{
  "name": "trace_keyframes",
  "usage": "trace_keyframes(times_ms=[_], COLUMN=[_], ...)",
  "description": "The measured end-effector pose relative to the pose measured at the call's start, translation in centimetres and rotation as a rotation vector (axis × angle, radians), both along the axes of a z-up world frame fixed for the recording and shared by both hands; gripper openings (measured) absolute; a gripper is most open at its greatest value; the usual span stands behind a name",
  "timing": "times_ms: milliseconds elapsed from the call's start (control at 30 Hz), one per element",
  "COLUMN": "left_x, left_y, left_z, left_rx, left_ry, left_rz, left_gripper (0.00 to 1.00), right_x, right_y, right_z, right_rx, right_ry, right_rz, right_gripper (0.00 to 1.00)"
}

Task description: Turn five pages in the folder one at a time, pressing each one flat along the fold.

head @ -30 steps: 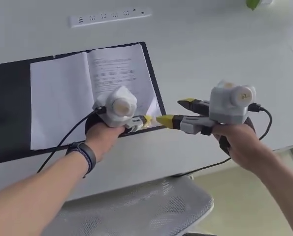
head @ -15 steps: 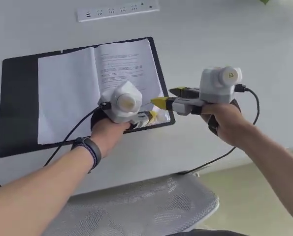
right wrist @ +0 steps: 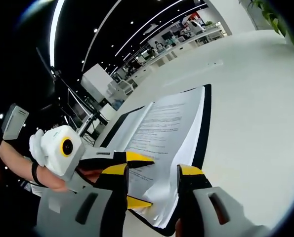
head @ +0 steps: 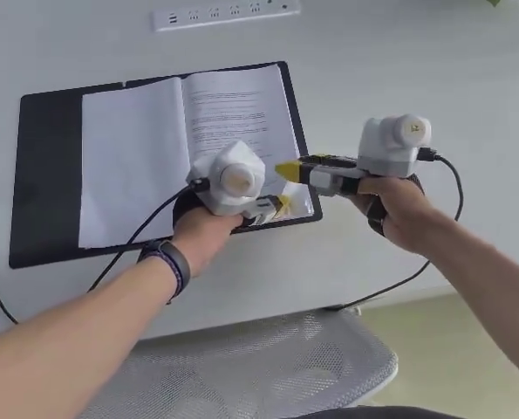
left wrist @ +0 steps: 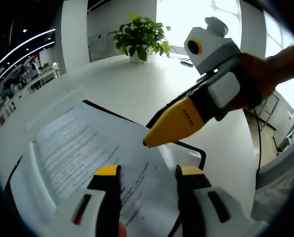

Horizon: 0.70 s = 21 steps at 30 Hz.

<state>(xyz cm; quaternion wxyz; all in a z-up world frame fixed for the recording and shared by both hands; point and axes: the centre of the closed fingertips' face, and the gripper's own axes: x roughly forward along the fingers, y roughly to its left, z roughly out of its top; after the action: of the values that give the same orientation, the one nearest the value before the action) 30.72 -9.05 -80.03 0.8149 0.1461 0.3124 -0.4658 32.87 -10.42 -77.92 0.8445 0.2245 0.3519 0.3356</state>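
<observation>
Since a second before, the right claw [right wrist: 154, 173] had swung in from beside the folder's [head: 41, 175] lower right corner to hang over the right-hand page [head: 242, 118], its yellow-tipped jaws spread apart. Just beside it, the left claw [left wrist: 149, 174] was also spread, low over that page's lower corner. Its own housing half hid the tips in the head view, so contact with the paper could not be made out. The folder lay open on the smooth white desk [head: 433, 78], flat black covers framing thin white sheets. Printed lines were too small to read.
</observation>
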Motion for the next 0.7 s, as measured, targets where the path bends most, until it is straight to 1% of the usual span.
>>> trace_keyframes(times_ms=[100, 200, 333, 400, 467, 567, 633, 700], left_x=[0.0, 0.0, 0.1, 0.2, 0.2, 0.3, 0.4, 0.5], left_y=[0.0, 0.1, 0.1, 0.1, 0.1, 0.2, 0.2, 0.2], left_z=[0.0, 0.1, 0.0, 0.0, 0.0, -0.1, -0.2, -0.3], left_rx=[0.0, 0.0, -0.001, -0.002, -0.002, -0.001, -0.002, -0.003], left_ry=[0.001, 0.001, 0.003, 0.004, 0.006, 0.009, 0.012, 0.014], left_rz=[0.0, 0.001, 0.003, 0.005, 0.008, 0.007, 0.005, 0.005], left_gripper=[0.44, 0.44, 0.44, 0.44, 0.44, 0.44, 0.44, 0.44], right_x=[0.3, 0.5, 0.2, 0.2, 0.4, 0.5, 0.6, 0.6], right_y=[-0.1, 0.0, 0.3, 0.1, 0.1, -0.3, -0.4, -0.5], right_z=[-0.2, -0.2, -0.5, -0.7, -0.7, -0.9, -1.0, -1.1], right_rx=[0.019, 0.04, 0.021, 0.011, 0.018, 0.008, 0.015, 0.005], right_ry=[0.012, 0.019, 0.038, 0.04, 0.042, 0.048, 0.056, 0.061], right_rz=[-0.022, -0.036, -0.037, -0.042, -0.051, -0.065, -0.07, -0.075], right_gripper=[0.31, 0.21, 0.16, 0.13, 0.09, 0.03, 0.03, 0.03])
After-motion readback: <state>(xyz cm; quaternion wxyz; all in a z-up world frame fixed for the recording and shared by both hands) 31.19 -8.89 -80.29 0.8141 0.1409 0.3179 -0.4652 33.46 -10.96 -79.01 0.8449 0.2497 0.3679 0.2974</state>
